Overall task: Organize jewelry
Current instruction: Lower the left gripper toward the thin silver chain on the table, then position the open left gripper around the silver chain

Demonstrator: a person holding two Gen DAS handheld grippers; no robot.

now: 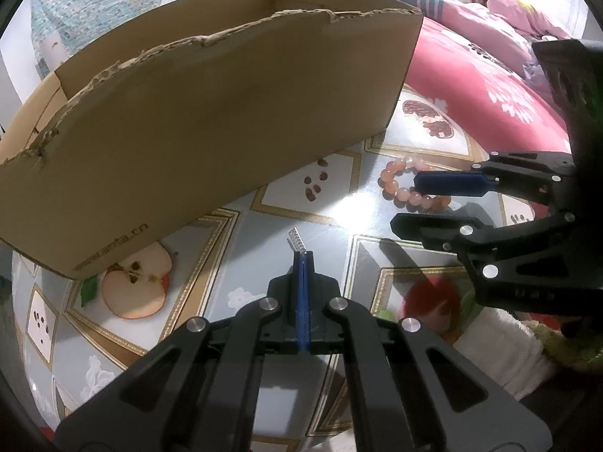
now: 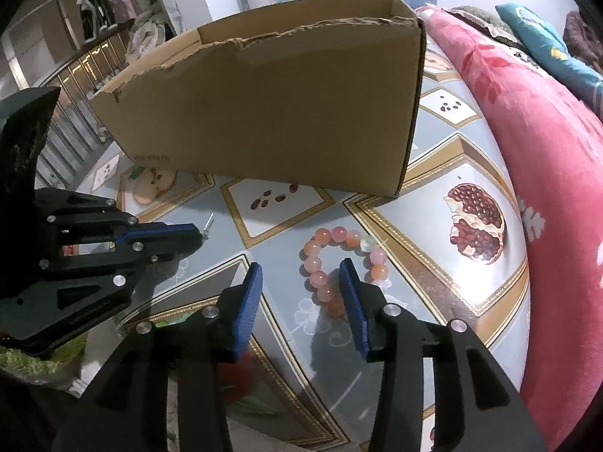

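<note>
My left gripper [image 1: 303, 254] is shut on a small silver clip [image 1: 296, 238], which sticks out past its tips above the table; it also shows in the right wrist view [image 2: 208, 223]. A pink bead bracelet [image 2: 320, 260] lies on the fruit-patterned tablecloth in front of the open cardboard box [image 2: 279, 113]. My right gripper [image 2: 301, 269] is open, low over the table, with its right finger [image 2: 352, 293] inside the bracelet's loop. In the left wrist view the bracelet [image 1: 392, 184] is partly hidden behind the right gripper [image 1: 409, 203].
The box [image 1: 211, 124] has a torn upper edge and stands close behind both grippers. A pink quilt [image 2: 557, 173] lies along the table's right side. A white towel [image 1: 501, 350] and something green sit at the near edge.
</note>
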